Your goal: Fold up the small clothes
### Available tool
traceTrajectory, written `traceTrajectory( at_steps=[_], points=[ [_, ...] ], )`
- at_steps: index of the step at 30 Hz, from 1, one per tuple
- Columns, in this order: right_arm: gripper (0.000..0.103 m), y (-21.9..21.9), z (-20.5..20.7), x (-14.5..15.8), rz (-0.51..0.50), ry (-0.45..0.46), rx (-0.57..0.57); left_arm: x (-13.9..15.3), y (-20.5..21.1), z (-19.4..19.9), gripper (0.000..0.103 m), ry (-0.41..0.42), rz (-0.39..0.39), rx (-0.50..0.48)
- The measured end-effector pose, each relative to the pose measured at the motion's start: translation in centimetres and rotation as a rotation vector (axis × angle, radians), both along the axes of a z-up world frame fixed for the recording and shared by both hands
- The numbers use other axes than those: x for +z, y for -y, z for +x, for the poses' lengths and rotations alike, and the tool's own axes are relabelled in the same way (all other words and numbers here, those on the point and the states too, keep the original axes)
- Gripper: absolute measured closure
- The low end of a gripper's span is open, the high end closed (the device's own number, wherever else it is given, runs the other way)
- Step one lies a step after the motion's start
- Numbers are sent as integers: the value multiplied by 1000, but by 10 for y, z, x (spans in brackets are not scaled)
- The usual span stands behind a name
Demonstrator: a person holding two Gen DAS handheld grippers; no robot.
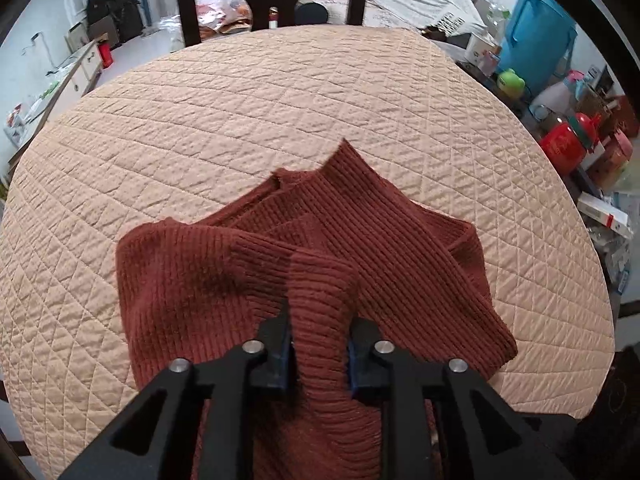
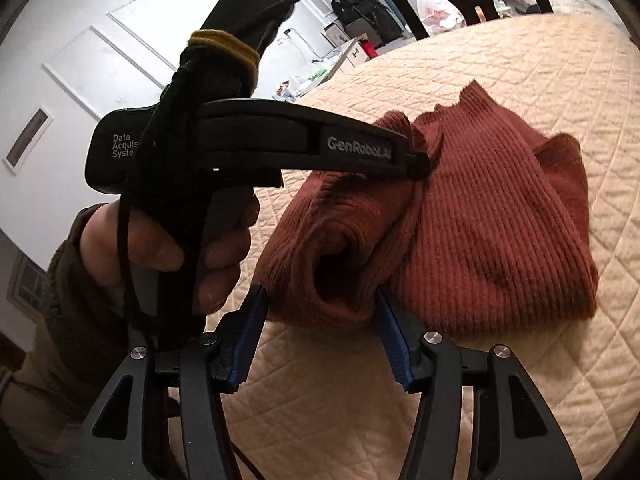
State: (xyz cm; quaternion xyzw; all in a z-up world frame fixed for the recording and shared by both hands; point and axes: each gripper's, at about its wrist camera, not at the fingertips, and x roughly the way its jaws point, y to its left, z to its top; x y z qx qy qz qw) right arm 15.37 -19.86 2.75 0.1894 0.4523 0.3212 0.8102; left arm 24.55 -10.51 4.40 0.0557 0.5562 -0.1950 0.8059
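Rust sweater (image 1: 304, 264) half folded, bunched near the quilted worktop (image 1: 240, 120) edge. Left tool (image 1: 320, 354) pinching a ribbed fold; right tool (image 2: 320, 332) gaping, gripping nothing. Risk: thick knit slipping free, springing back, undoing the fold.

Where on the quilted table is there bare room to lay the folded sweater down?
The quilted table is bare between the sweater and the chair, and on both sides of the sweater. It is crowded at the near edge, where the left gripper pinches knit.
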Motion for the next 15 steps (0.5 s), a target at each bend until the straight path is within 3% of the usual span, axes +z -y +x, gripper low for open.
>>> traceTrajectory(
  at_steps=[3,6,7,11,13,15],
  points=[
    [51,2,9,-5,-7,-18,-39,-1,5,0,59,-21,-8,-19],
    [67,0,12,-3,-34,-1,-42,-2,12,0,51,-28,13,-31],
    [75,-3,12,-2,-48,13,-46,-2,15,-1,49,-29,23,-37],
    [83,-10,9,6,-81,84,-43,-5,25,-3,48,-13,83,-63],
    [85,-14,7,9,-81,103,-38,-5,30,-5,56,3,121,-74],
    [85,-13,4,11,-80,112,-38,-4,30,-5,76,23,156,-60]
  ],
)
